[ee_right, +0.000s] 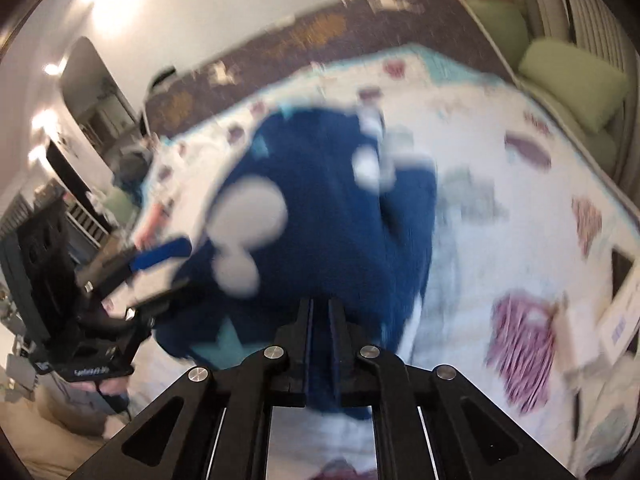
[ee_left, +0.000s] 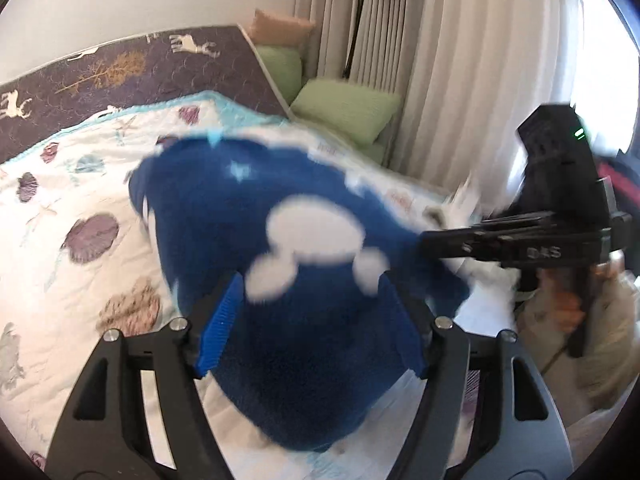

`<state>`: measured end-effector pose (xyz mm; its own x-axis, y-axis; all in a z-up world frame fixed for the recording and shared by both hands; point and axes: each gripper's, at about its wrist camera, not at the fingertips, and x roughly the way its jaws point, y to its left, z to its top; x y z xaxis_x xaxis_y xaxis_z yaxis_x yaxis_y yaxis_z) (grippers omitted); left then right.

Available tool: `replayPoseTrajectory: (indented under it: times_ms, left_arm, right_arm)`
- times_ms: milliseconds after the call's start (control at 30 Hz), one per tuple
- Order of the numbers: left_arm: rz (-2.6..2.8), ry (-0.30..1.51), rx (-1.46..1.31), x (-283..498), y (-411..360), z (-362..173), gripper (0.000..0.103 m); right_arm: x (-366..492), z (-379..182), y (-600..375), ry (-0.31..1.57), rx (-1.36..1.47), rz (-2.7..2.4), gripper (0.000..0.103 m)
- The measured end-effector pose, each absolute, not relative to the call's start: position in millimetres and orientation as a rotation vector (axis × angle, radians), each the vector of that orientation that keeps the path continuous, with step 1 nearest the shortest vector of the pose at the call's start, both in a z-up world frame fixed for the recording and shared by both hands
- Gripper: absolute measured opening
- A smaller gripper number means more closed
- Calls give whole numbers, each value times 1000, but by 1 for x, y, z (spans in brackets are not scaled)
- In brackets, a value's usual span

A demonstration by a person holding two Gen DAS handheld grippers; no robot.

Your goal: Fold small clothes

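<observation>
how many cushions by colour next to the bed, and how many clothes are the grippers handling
green cushions: 2
tan cushions: 1
blue garment: 1, between the open left gripper fingers, clamped by the right gripper
total: 4

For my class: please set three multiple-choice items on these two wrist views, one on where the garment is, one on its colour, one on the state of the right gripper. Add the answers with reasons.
1. Where is the small garment?
A. over the bed quilt
B. on the green cushions
C. on the floor

2. What is its main colour?
A. red
B. dark blue
C. yellow

3. How do the right gripper jaws stand?
A. wide apart, empty
B. out of view
C. closed on the garment

Answers: 1 A, the shell-print quilt lies around it; 2 B, blue fabric with white patches; 3 C, jaws pressed together with blue cloth between.
</observation>
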<state>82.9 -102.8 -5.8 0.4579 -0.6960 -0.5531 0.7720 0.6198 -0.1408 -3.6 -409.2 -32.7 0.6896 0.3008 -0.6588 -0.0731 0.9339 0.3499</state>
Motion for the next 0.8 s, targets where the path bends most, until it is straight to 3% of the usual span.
replayPoseTrajectory:
  times_ms: [133,233,367,467,633,800]
  left_arm:
    - [-874,566,158,105,-120,19,71]
    - [-835,625,156,137,-142,12,71]
    - [-749,745,248,172,-161,-48,70]
    - [-765,716,212,174,-154,-72,70]
    - [-752,725,273,170,-156,-52,70]
    - [-815,643,226,168,-153,-11,70]
  right_arm:
    - [20,-4,-412,714,304,158,15]
    - [53,0,-404,700,330,196,17]
    - [102,-63,-405,894,420,121,17]
    - [108,-105,-416,847,516,164,15]
    - [107,-91,-419,871,527,190,15]
    - [110,-33,-424,805,430,166,19]
